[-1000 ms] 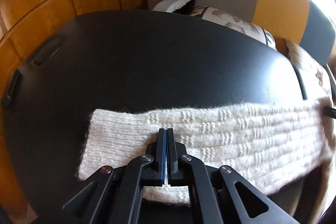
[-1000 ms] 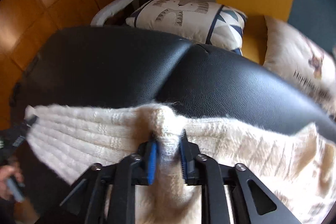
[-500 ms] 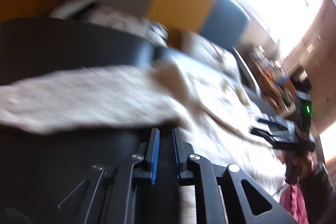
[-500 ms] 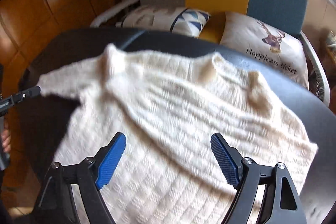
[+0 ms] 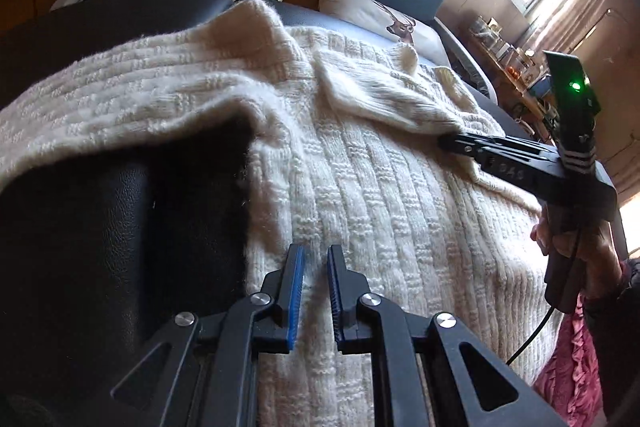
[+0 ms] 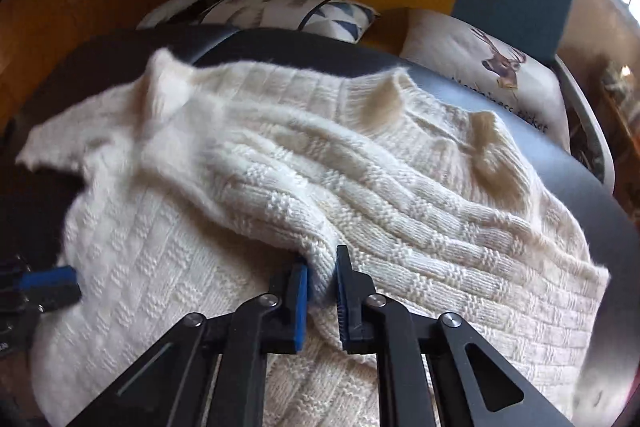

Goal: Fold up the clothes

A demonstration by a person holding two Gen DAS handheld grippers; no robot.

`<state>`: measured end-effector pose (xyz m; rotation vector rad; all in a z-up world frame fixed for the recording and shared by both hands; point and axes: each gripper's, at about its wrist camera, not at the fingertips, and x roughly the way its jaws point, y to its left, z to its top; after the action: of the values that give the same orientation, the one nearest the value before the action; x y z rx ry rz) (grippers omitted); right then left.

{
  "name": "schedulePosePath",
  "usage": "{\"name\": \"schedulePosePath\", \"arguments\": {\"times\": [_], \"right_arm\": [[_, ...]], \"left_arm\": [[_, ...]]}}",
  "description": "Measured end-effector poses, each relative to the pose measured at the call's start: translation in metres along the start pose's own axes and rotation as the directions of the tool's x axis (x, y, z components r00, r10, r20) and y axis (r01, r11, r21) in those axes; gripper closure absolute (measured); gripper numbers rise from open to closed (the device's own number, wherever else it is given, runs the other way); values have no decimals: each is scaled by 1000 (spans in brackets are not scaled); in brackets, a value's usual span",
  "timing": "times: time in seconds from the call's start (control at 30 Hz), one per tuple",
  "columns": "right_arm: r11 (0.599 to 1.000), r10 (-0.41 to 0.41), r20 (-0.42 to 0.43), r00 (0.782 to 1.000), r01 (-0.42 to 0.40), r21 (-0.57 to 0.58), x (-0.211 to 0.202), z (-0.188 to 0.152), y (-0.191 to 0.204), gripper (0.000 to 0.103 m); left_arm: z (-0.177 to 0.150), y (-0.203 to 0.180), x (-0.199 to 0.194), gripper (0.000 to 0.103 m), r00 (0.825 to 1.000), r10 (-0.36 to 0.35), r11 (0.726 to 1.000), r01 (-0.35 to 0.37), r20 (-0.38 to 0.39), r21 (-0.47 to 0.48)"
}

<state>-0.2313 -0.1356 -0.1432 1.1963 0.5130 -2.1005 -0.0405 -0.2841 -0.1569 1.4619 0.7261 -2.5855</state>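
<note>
A cream knitted sweater (image 5: 400,207) lies spread on a black leather surface (image 5: 100,227). Its left sleeve stretches out to the left. The other sleeve (image 6: 280,195) lies folded across the body, and my right gripper (image 6: 322,279) is shut on its cuff end. The left wrist view shows that gripper (image 5: 448,143) from the side, with a hand (image 5: 568,239) on its handle. My left gripper (image 5: 315,259) hovers over the body's left edge near the armpit, its jaws a narrow gap apart with nothing between them. It shows at the left edge of the right wrist view (image 6: 44,283).
Behind the black surface (image 6: 580,187) stands a grey, yellow and blue seat back with a deer cushion (image 6: 492,75) and a patterned cushion (image 6: 304,11). Wooden floor lies to the left. A shelf with jars (image 5: 500,47) stands under the window at far right.
My right gripper let go of the shoulder fold, opened wide, then shut on the sleeve cuff over the body. My left gripper opened off the left sleeve and swung right to the body's edge.
</note>
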Motion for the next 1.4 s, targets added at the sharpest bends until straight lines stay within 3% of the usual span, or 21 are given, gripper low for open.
{"name": "schedulePosePath", "arguments": {"times": [0.13, 0.37, 0.57, 0.7, 0.97, 1.03, 1.1, 1.17, 1.23, 1.27, 1.3, 1.33, 1.4], "right_arm": [[998, 1, 70, 998, -5, 59, -30, 5, -18, 92], [967, -51, 198, 979, -2, 256, -104, 4, -100, 92], [908, -123, 221, 968, 20, 419, -135, -19, -175, 92], [878, -155, 217, 964, 33, 478, -141, -41, -199, 92], [797, -233, 182, 955, 80, 598, -153, -94, -247, 92], [774, -251, 171, 953, 92, 626, -156, -107, -259, 92], [722, -294, 149, 944, 117, 682, -160, -128, -276, 91], [661, -290, 173, 941, 67, 747, -168, -154, -296, 86], [598, -268, 189, 945, 9, 801, -176, -177, -311, 56], [560, -280, 195, 940, -5, 828, -182, -189, -315, 29], [536, -308, 213, 927, -16, 844, -192, -200, -315, 24], [536, -330, 230, 915, -18, 844, -200, -205, -312, 24], [602, -324, 260, 910, -13, 798, -206, -199, -295, 24]], "left_arm": [[5, -3, 8, 92, 1000, 26, 999, -26, 2, 28], [4, -10, -8, 92, 996, 83, 993, -84, 6, 79], [24, -44, -27, 92, 997, 20, 987, -31, 71, 157], [54, -69, -22, 92, 996, -70, 982, 58, 61, 181], [122, -132, 28, 92, 973, -224, 949, 205, 53, 238], [141, -148, 47, 91, 971, -232, 939, 210, 52, 271], [158, -159, 68, 89, 977, -209, 937, 192, 29, 290], [175, -162, 92, 86, 970, -238, 938, 240, -37, 250], [193, -165, 118, 84, 957, -272, 936, 287, -100, 206], [198, -167, 127, 84, 956, -273, 935, 291, -111, 202], [203, -169, 136, 84, 954, -274, 935, 294, -121, 199], [207, -172, 145, 84, 954, -274, 935, 294, -125, 196], [215, -175, 160, 84, 944, -295, 928, 320, -147, 190]]}}
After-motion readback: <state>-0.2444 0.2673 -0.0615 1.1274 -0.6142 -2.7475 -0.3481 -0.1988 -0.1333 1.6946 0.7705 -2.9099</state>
